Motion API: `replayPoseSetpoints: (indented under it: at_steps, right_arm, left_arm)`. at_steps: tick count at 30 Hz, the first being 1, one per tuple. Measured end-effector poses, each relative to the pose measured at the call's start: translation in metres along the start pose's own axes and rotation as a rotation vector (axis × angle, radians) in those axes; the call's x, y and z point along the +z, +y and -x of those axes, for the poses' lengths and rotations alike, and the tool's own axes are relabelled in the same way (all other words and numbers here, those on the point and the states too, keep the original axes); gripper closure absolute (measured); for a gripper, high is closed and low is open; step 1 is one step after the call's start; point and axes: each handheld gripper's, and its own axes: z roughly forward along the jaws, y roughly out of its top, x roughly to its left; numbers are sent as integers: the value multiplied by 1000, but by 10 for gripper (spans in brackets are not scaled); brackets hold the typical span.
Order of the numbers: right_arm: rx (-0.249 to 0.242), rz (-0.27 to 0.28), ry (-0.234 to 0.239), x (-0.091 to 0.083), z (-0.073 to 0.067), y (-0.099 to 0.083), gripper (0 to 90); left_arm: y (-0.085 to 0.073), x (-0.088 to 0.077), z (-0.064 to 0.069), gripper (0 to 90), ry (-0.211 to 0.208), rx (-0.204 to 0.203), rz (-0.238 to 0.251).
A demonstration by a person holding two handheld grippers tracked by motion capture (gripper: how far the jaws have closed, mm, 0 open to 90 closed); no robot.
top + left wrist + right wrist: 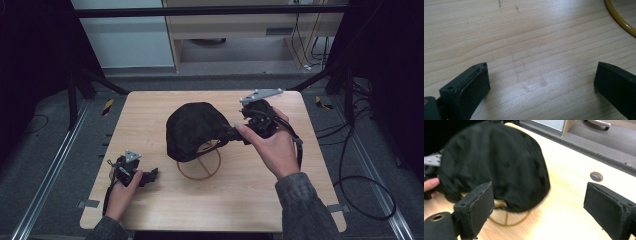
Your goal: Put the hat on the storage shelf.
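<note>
Surroundings: a pale wooden worktop (280, 200) carries everything; beyond its far edge lie a grey floor, dark frame legs and loose cables; a small round grey plug (596, 176) sits in the wood between the right jaws as the right gripper view sees it.
Cap: a black cap (195, 130) rests on a stand with a thin yellow wire ring (199, 170) as its base; it stands just left of the right hand-held gripper and well to the right of and beyond the left one; in the right gripper view the cap (496, 167) bulks ahead of the left jaw, blurred, with the ring (509, 220) showing under its rim.
In the way: the cap hides most of the stand, so how the two meet cannot be told; the worktop between the left hand-held gripper and the ring is bare wood.
Right hand-held gripper (239, 132): jaws set wide apart, nothing between the pads; its tips point left at the cap's near right edge, very close, though contact cannot be told; the right hand (272, 145) wraps the body from the near side, forearm slanting in from the lower right, grey plate on top at the far end.
Left hand-held gripper (152, 174): jaws wide apart over bare wood, low over the worktop; tips point right toward the ring, an arc of which (621, 21) crosses the top right corner of the left gripper view; the left hand (122, 192) grips it from the near side.
</note>
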Motion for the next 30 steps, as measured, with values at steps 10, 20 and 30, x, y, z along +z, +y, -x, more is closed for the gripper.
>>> replayPoseSetpoints:
  at_steps: [10,20,30]
  right_arm:
    - [53,5,-63,-16,26,-64,153]
    - [68,-5,-54,-1,35,-117,133]
    - [153,-116,-63,69,39,-183,123]
  left_arm:
    - [0,0,0,0,-1,1,-2]
    - [-1,-1,1,0,-3,3,-3]
    - [-1,-1,1,0,-3,3,-3]
